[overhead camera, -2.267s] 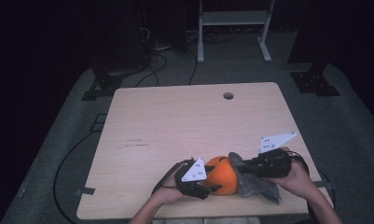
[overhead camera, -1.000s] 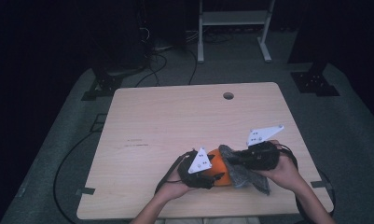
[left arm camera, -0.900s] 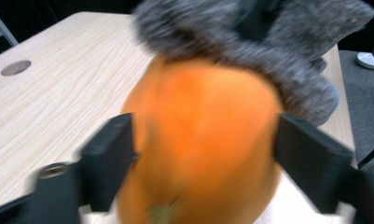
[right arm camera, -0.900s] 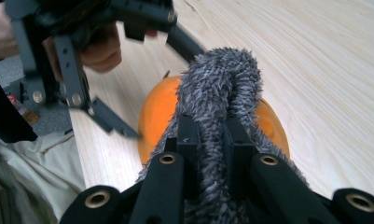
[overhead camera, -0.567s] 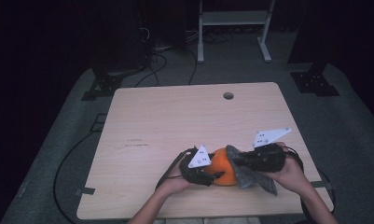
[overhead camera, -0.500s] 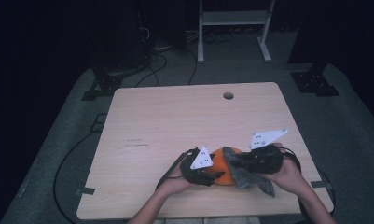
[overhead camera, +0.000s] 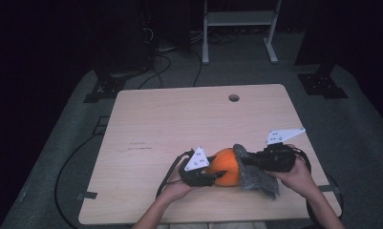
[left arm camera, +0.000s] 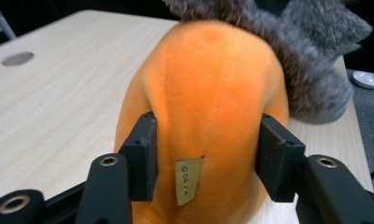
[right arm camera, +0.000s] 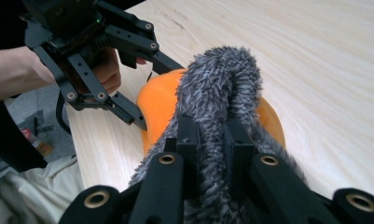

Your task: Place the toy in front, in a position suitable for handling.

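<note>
An orange plush toy (overhead camera: 226,166) lies on the wooden table (overhead camera: 179,124), close to its near edge and a little right of the middle, with a grey furry cloth (overhead camera: 253,169) draped over its right side and spilling onto the tabletop beside it. The toy sits between the two tongs, one at each end. In the left gripper view the orange plush (left arm camera: 212,107) bulges up between the two black jaws, which press into its sides, one on each flank, just above a small tan label (left arm camera: 188,179) sewn into the fabric; the grey fur (left arm camera: 287,51) lies across the far end of the toy. So the left gripper (overhead camera: 213,177), coming in from the toy's left in the high view, is pinching the toy. The right gripper (overhead camera: 249,162) comes in from the right, and in the right gripper view its jaws stand close together with a fold of the grey cloth (right arm camera: 217,93) squeezed up between them, the orange toy (right arm camera: 159,109) showing beneath and beyond the fur. That view also shows the left gripper (right arm camera: 142,93) and the hand (right arm camera: 105,70) holding it, on the far side of the toy. A round hole (overhead camera: 234,98) sits in the table near its far edge.
</note>
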Available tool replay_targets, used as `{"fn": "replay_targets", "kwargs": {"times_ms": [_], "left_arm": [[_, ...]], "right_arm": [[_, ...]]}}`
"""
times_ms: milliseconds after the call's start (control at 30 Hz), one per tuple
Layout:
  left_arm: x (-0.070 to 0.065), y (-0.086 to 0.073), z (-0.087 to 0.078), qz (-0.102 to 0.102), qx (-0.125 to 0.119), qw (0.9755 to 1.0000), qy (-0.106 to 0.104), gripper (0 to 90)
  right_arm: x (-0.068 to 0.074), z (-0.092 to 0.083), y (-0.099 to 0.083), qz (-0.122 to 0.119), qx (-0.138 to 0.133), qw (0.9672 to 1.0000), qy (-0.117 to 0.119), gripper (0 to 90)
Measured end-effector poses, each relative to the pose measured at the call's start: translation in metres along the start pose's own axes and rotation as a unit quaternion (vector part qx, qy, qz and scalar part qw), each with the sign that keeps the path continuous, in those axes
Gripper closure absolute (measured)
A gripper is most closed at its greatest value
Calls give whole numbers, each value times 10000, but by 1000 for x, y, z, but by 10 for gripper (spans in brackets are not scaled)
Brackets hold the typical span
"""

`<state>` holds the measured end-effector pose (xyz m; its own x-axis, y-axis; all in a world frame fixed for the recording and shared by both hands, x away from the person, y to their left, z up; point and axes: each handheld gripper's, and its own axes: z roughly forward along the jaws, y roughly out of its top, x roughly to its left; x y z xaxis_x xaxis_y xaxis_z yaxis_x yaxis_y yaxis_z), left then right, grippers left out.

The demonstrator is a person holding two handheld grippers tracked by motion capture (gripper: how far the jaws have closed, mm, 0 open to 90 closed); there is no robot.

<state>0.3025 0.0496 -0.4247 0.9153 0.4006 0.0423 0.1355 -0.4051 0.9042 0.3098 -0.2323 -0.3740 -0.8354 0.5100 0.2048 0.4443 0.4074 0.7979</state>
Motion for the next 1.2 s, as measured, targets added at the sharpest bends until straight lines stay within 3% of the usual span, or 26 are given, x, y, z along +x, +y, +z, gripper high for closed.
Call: {"fn": "replay_targets", "kwargs": {"times_ms": [200,333,433,533,733,800,867,933,1033,1100,1200], "left_arm": [[12,12,-26,184,20,9991,393,471],[23,7,-35,253,241,9973,650,469],[27,-3,-34,272,478,9955,777,457],[27,-13,-30,117,571,9964,608,410],[14,-19,-31,58,604,9978,286,345],[15,-19,-35,-238,407,9989,18,343],[20,-16,-41,-552,239,9979,-251,321],[24,-13,-44,-649,140,9977,-165,318],[25,-10,-40,-567,184,9981,174,330],[25,-11,-35,-619,327,9974,193,361],[19,-15,-32,-542,502,9971,196,392]], "right_arm": [[4,9,19,-69,-336,9994,83,791],[0,31,28,-24,-402,9991,120,790],[-6,48,28,102,-288,9994,175,790],[-10,62,20,183,-52,9996,184,788],[-8,58,1,197,124,9994,264,786],[-4,57,-6,118,222,9995,213,785],[-1,56,-11,55,305,9994,157,784],[1,54,-15,30,320,9994,156,783],[1,51,-18,14,368,9993,113,782],[0,50,-20,21,414,9991,103,781],[3,43,-18,28,366,9992,123,779]]}}
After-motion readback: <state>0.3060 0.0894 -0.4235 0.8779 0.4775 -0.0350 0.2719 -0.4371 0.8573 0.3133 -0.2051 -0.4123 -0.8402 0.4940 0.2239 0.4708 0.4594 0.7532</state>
